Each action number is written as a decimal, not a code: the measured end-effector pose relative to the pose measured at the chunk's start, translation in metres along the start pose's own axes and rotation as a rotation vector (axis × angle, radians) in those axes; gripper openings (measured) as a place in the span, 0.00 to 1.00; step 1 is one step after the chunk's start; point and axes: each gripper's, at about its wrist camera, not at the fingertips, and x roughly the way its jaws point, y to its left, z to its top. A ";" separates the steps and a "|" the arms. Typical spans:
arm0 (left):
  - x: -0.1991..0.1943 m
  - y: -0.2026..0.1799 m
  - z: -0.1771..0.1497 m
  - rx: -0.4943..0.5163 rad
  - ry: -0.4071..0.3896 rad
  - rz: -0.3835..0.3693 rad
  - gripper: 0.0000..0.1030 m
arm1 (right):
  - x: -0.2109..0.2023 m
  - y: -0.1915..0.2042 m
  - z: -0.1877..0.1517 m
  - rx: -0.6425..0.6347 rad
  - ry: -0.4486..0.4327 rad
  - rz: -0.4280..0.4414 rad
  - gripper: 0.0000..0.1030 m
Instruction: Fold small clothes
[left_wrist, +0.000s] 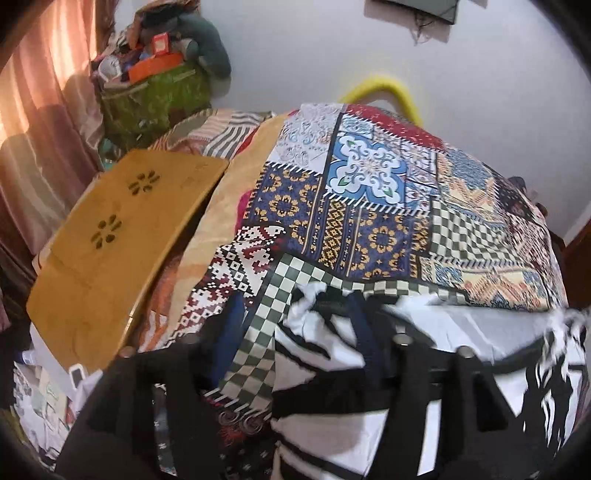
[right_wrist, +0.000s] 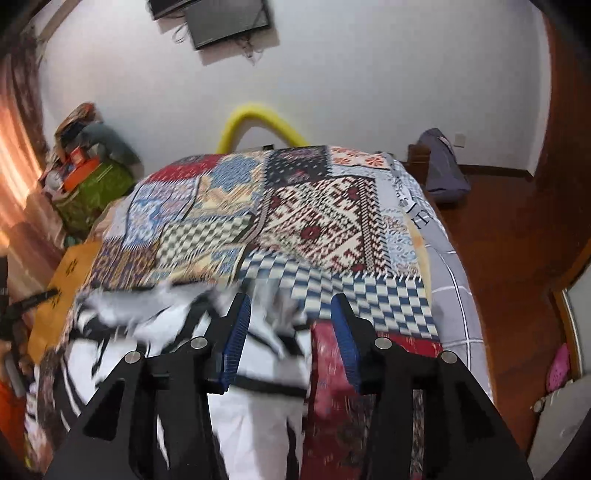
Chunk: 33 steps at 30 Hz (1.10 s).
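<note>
white-and-black garment lying under two open grippers

white cloth with black stripes, the garment (right_wrist: 258, 413), is lying on the patchwork bedspread (right_wrist: 314, 206), directly below and ahead of both tools. the right gripper (right_wrist: 291, 332) is standing part open with the garment's right edge between its blue pads, nothing pinched. the left gripper (left_wrist: 295, 325) is gaping wider over the left edge, also holding nothing. long axis: seemingly running across the bed, blur hiding the edges. count: one garment, two grippers.
</note>
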 end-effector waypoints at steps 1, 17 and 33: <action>-0.003 0.000 -0.003 0.010 0.003 -0.003 0.65 | -0.005 0.002 -0.008 -0.016 0.012 0.003 0.43; -0.012 0.023 -0.148 0.068 0.260 -0.120 0.66 | -0.005 0.014 -0.141 0.066 0.247 0.156 0.51; -0.089 -0.008 -0.197 0.216 0.208 -0.238 0.07 | -0.044 0.011 -0.171 0.083 0.200 0.171 0.13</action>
